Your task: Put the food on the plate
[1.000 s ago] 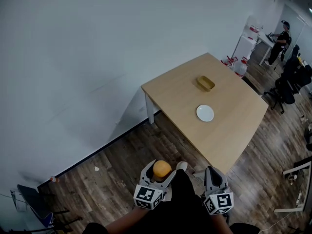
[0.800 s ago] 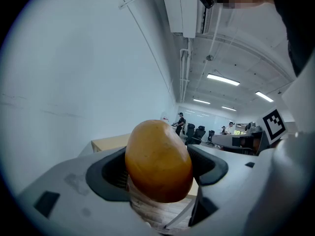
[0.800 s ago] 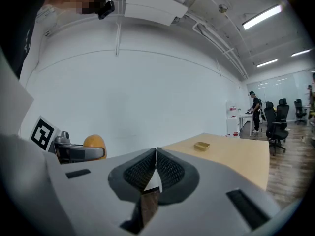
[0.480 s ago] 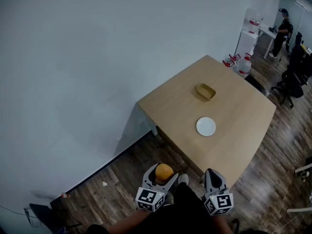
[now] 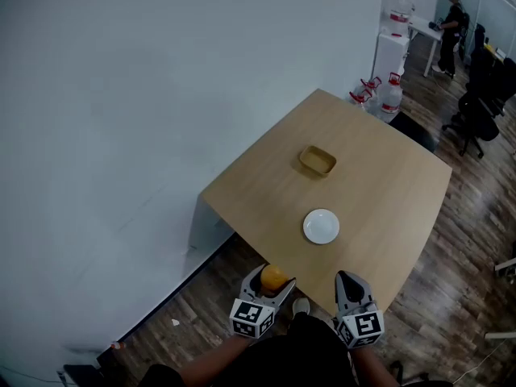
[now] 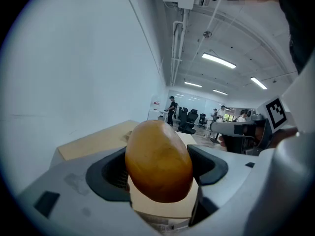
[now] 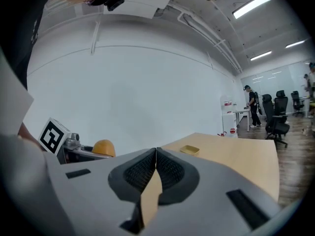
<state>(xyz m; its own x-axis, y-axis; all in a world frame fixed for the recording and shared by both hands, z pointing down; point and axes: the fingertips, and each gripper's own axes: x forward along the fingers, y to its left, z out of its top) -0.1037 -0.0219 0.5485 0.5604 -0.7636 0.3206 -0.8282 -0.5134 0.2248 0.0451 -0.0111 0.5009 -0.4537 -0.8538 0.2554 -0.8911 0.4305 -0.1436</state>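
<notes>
My left gripper [image 5: 271,279] is shut on an orange-brown bread roll [image 5: 273,277], held just short of the near edge of the wooden table [image 5: 379,184]. The roll [image 6: 158,160] fills the space between the jaws in the left gripper view. A small white plate [image 5: 321,226] lies on the table near its front edge, ahead and to the right of the roll. My right gripper [image 5: 348,283] is shut with nothing in it, its pads [image 7: 147,171] pressed together. From the right gripper view the roll [image 7: 104,147] shows at the left.
A yellow shallow tray [image 5: 318,160] sits on the table beyond the plate, seen too as the tray [image 7: 189,150]. A white wall [image 5: 161,95] runs along the table's left. Water bottles [image 5: 379,95], a white cabinet [image 5: 393,51], office chairs and a person [image 5: 450,6] stand far off.
The table, plate and tray have come nearer and shifted left in the head view as I walked toward them. Both grippers keep their hold and pose.
</notes>
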